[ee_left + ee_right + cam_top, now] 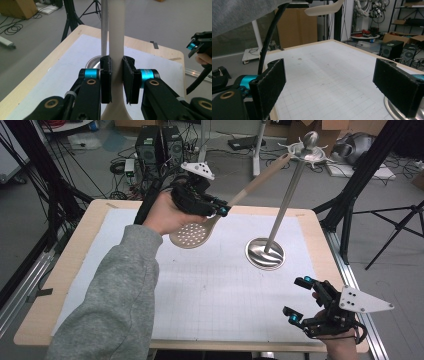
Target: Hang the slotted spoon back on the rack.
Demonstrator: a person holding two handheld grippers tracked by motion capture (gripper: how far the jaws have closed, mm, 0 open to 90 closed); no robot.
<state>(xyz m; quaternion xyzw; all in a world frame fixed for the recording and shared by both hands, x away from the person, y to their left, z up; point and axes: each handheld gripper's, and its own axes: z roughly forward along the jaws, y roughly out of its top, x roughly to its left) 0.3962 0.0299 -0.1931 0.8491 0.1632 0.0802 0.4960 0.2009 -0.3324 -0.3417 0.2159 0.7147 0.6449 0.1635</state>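
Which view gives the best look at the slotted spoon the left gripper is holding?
The high view: the whole slotted spoon shows, perforated bowl to handle tip, clamped in the left gripper. The left gripper view shows just its handle between the pads. The right gripper view catches its bowl's edge overhead.

Slotted spoon: beige, one piece, with a long straight handle and a round, shallow bowl pierced with many small holes. Held off the table, tilted, bowl low toward the near left, handle rising toward the far right. Handle tip just beside the top of the utensil stand. Neck clamped between black pads, just above the bowl.
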